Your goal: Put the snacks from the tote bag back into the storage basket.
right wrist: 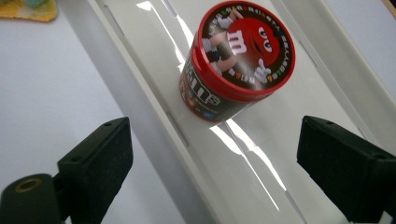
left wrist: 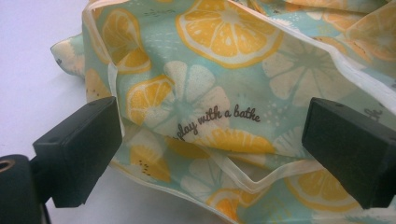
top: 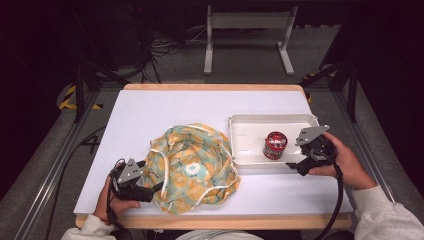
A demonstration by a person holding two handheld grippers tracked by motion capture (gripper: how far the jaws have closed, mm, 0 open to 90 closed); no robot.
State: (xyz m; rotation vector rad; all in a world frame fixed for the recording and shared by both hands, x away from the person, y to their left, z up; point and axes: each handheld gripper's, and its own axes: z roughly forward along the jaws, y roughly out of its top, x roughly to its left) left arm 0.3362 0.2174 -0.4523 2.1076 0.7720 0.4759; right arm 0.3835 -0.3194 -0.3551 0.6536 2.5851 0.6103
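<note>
While the left gripper (top: 150, 191) waits with jaws wide open at the near-left edge of the crumpled blue cloth bag with yellow lemon slices (top: 192, 167), the right gripper (top: 295, 165), jaws also open and empty, sits just right of the small round red-lidded candy tub (top: 274, 145). That tub stands in the white plastic tray (top: 245, 131) on the white bench's (top: 150, 110) right side, straight ahead of those jaws.

white table (top: 150, 115), grey floor (top: 250, 65), dark room

Lab-like recording space, white table (top: 150, 107), dark surroundings, floor cables (top: 160, 47), metal frame (top: 247, 22)
</note>
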